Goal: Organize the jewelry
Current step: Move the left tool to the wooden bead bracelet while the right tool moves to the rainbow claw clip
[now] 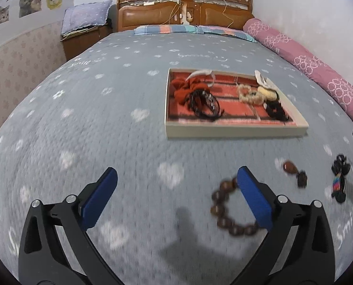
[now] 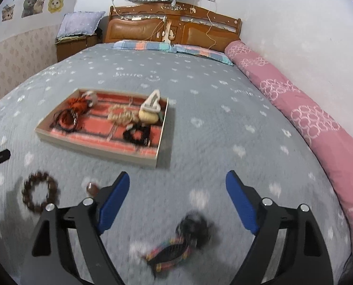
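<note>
- The left gripper (image 1: 176, 182) is spread wide with nothing between its flat blue pads (image 1: 104, 197); black angular arms carry them above the quilt.
- A bracelet of round, glossy brown beads (image 1: 226, 216) lies on the quilt just beside its right-hand pad, partly hidden behind it.
- The right gripper (image 2: 177, 185) is also released, blue pads well apart, gripping nothing.
- Under it, between the arms, lies a blurred black knotted ornament with a rainbow-striped woven band (image 2: 176, 244), flat on the quilt.
- A small reddish-brown oval pendant (image 1: 290, 167) rests between the bracelet and the ornament.
- Farther out sits a shallow rectangular tray (image 1: 235, 131), pale rim, red compartmented lining.
- In the tray: a red fluffy tassel piece (image 1: 183, 87), black cord loops (image 1: 205, 106), a cream beaded strand (image 1: 247, 95), and a dark beaded ring (image 2: 136, 134).
- All rests on a grey textured quilt (image 1: 105, 118) printed with white hearts, with a pink bolster (image 2: 307, 118) along the wall.
</note>
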Demonstrator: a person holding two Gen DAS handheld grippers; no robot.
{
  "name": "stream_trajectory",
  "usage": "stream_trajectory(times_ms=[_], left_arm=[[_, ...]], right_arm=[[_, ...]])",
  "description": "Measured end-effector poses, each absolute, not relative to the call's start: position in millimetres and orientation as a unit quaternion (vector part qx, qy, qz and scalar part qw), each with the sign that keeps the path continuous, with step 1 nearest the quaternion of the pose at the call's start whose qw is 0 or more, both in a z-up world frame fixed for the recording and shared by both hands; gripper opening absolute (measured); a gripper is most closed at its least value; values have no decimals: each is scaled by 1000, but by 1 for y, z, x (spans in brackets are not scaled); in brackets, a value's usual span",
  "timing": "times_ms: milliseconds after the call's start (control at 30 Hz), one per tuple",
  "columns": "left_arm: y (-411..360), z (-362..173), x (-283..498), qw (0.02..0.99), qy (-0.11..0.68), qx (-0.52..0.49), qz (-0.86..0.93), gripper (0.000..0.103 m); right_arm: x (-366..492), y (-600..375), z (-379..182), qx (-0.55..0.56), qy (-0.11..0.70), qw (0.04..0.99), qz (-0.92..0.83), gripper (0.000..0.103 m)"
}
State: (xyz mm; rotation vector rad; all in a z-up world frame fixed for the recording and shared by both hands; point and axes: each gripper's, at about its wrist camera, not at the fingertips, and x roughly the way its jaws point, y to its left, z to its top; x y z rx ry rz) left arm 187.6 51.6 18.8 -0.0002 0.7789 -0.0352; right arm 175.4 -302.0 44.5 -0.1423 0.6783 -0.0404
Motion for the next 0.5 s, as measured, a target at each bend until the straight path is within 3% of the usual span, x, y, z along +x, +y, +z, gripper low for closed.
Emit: stream_trajectory(times_ms=[500], left_arm=[[56,-2,148,924,380,-36,-10,98]], right_arm=[[107,-324,-3,-10,306,950,-53,82]])
